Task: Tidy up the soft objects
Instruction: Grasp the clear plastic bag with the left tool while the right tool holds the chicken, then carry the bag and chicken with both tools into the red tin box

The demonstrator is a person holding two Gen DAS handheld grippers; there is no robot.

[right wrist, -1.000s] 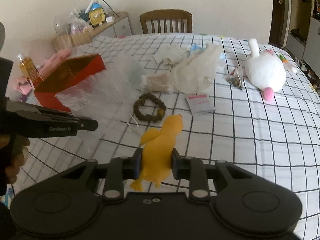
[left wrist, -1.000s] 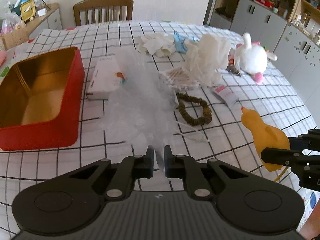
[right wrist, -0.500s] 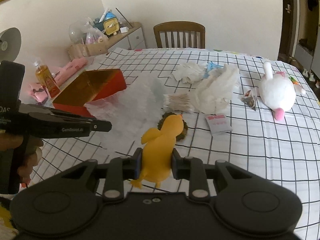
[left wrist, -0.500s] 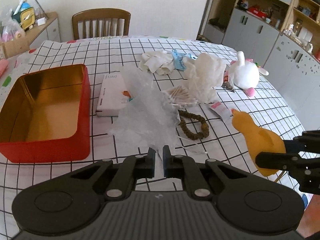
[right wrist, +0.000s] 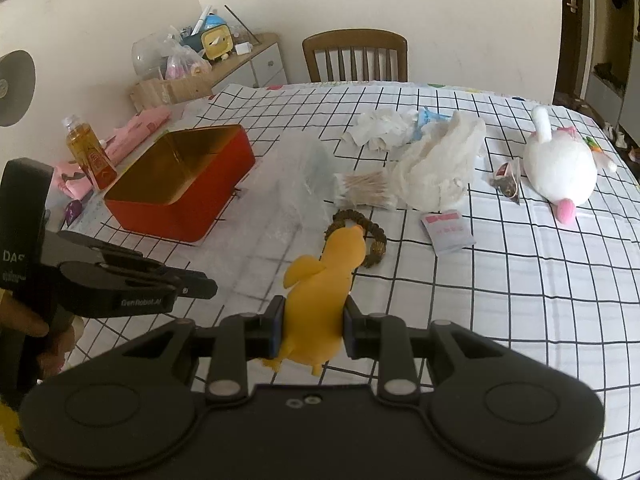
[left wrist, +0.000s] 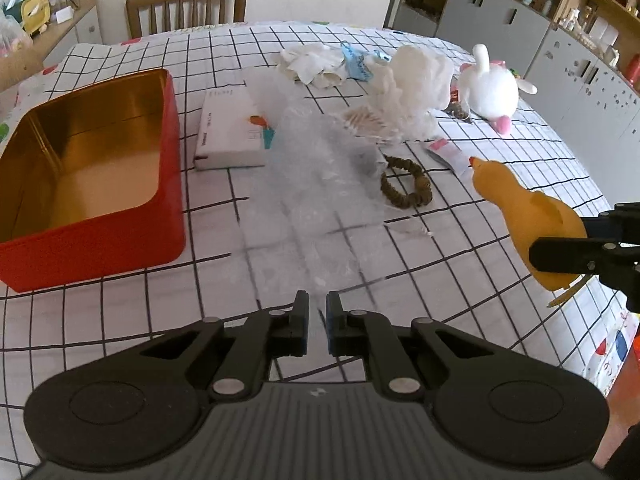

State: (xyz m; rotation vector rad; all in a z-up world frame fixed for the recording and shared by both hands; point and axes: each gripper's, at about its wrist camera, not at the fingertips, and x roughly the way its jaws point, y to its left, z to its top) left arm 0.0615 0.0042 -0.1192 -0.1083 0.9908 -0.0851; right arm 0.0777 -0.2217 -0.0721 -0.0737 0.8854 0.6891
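A dining room with a wooden chair and grey cabinets surrounds a round desk under a black-and-white checked cloth. The largest thing on it is the open red tin, empty, at the left side. Just beside its right wall a clear plastic sheet trails across the cloth toward the near edge, partly over a flat white box. Beyond lie a crumpled white bag, a white plush toy, a heap of tissues, a bundle of cotton swabs, a bead bracelet and a small sachet.

The left claw is almost fully closed on the near end of the plastic sheet, which runs up between its pads. The right claw grips a yellow rubber duck by the body, lifted clear of the desk above the bracelet.

The step in hand looks like carrying both soft things to the tin. Next, each claw likely needs to travel left over the tin's rim and let go inside; the limp sheet may drag across the box or snag the bracelet unless it is raised first.
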